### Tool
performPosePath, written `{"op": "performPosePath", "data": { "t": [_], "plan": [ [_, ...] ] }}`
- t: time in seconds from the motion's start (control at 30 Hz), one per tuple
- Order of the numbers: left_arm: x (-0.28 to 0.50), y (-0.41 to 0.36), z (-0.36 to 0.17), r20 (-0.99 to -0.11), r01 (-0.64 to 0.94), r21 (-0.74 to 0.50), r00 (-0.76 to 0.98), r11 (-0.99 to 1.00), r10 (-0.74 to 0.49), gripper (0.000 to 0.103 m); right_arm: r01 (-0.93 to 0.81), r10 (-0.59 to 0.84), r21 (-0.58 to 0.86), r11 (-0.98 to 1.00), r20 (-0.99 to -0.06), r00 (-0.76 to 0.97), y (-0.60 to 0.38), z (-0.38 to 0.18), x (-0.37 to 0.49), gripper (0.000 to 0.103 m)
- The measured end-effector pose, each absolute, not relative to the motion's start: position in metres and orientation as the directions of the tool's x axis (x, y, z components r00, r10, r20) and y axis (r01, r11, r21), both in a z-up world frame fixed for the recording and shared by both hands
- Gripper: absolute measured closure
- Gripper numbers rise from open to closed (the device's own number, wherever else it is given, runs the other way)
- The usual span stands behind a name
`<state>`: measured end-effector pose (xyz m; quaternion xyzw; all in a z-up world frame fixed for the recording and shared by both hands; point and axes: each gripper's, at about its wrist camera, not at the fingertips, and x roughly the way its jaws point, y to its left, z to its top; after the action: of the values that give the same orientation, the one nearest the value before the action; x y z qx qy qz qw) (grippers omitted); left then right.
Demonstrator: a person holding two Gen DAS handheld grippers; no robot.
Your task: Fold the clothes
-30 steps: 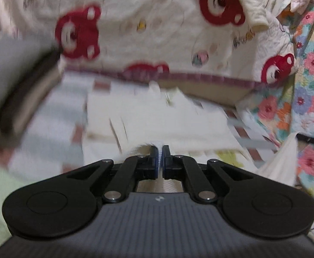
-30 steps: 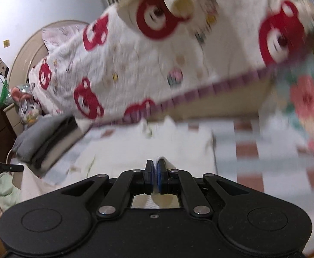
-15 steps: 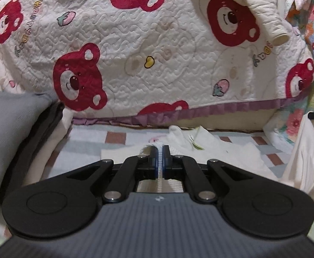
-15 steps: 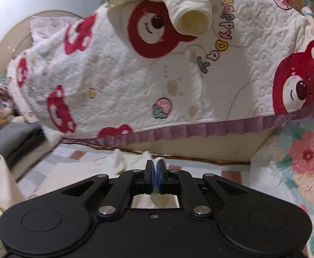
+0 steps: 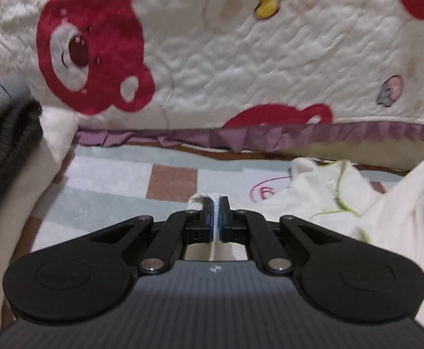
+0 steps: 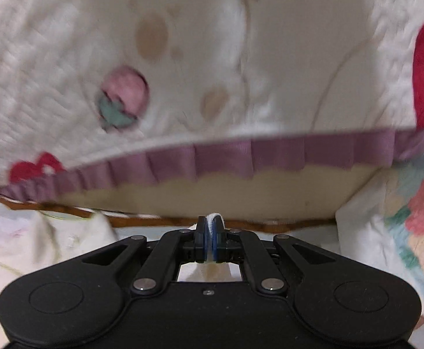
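Observation:
A cream white garment (image 5: 313,195) lies bunched on the checked mat (image 5: 119,180), spreading right of my left gripper. My left gripper (image 5: 217,215) is shut on a folded edge of the garment, low over the mat. My right gripper (image 6: 210,234) is shut on another white edge of the same garment (image 6: 52,244), which piles up to its left. Both grippers are close to the hanging bear quilt.
A white quilt with red bears (image 5: 212,58) and a purple frill (image 6: 241,157) hangs down ahead, very near. A stack of folded grey and dark clothes (image 5: 5,122) stands at the left. A floral cloth (image 6: 415,218) lies at the right.
Both grippers have moved forward and down toward the quilt, carrying the garment edges with them. The quilt now fills both views. Both grips stayed shut.

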<state>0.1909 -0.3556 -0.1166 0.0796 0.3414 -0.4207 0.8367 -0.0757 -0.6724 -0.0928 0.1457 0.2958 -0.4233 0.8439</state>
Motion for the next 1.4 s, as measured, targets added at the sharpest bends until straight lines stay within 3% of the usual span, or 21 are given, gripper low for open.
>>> {"op": "performPosePath", "data": {
  "t": [0.27,0.4,0.6,0.73,0.83,0.93,1.13,1.27,1.4],
  "plan": [
    [0.205,-0.351,-0.129,-0.610,0.708,-0.229,0.430,0.668,-0.665,0.101,0.855,-0.569,0.126,0.502,-0.696,0.437,-0.709,-0.115,-0.100,0.098],
    [0.206,-0.352,-0.137,-0.625,0.696,-0.225,0.434,0.682,-0.649,0.101,0.864,-0.549,0.077,0.497,-0.743,0.382,-0.714,-0.129,-0.092,0.098],
    [0.209,-0.355,-0.148,-0.646,0.679,-0.217,0.439,0.701,-0.625,0.101,0.830,-0.541,0.049,0.556,-0.737,0.405,-0.713,-0.125,-0.084,0.098],
    [0.210,-0.353,-0.150,-0.656,0.639,-0.179,0.490,0.748,-0.575,0.098,0.850,-0.535,0.101,0.518,-0.737,0.414,-0.724,-0.128,-0.089,0.098],
    [0.209,-0.345,-0.142,-0.644,0.560,-0.107,0.591,0.822,-0.486,0.097,0.866,-0.534,0.159,0.474,-0.730,0.427,-0.732,-0.131,-0.095,0.093],
    [0.204,-0.331,-0.129,-0.581,0.592,-0.141,0.600,0.794,-0.550,0.093,0.875,-0.531,0.233,0.423,-0.719,0.448,-0.741,-0.135,-0.104,0.087],
    [0.175,-0.331,-0.136,-0.571,0.797,-0.232,0.353,0.558,-0.741,0.078,0.766,-0.456,0.295,0.572,-0.662,0.595,-0.688,-0.138,-0.100,0.087],
    [0.146,-0.355,-0.151,-0.624,0.884,-0.240,0.176,0.400,-0.762,0.075,0.648,-0.349,0.280,0.708,-0.659,0.666,-0.631,-0.140,-0.086,0.085],
    [0.118,-0.374,-0.161,-0.666,0.932,-0.218,0.075,0.290,-0.742,0.069,0.508,-0.232,0.264,0.820,-0.658,0.716,-0.574,-0.142,-0.072,0.066]
  ]
}}
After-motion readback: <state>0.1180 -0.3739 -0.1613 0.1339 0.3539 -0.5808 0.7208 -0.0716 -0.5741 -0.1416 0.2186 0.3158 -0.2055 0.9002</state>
